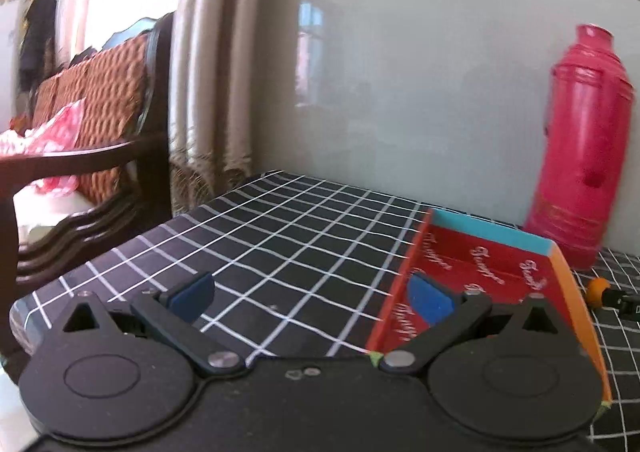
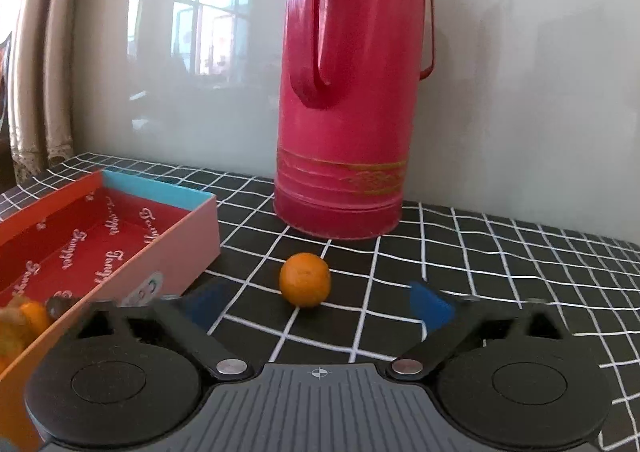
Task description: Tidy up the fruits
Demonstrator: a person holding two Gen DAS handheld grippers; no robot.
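A small orange mandarin point(image 2: 305, 279) lies on the black checked tablecloth point(image 2: 480, 276), just beyond and between my right gripper's point(image 2: 318, 308) open blue fingertips point(image 2: 430, 306). An open box with a red printed lining point(image 2: 100, 236) stands to its left, and orange fruit pieces point(image 2: 24, 322) lie in its near corner. In the left wrist view, my left gripper point(image 1: 312, 294) is open and empty, its right pad over the box's point(image 1: 480, 264) left wall. The mandarin point(image 1: 599, 290) shows right of the box there.
A tall pink thermos point(image 2: 344, 100) stands against the glossy wall behind the mandarin, also seen in the left wrist view point(image 1: 580, 156). A dark wooden chair with a woven cushion point(image 1: 92, 112) stands past the table's left edge, next to a curtain point(image 1: 208, 64).
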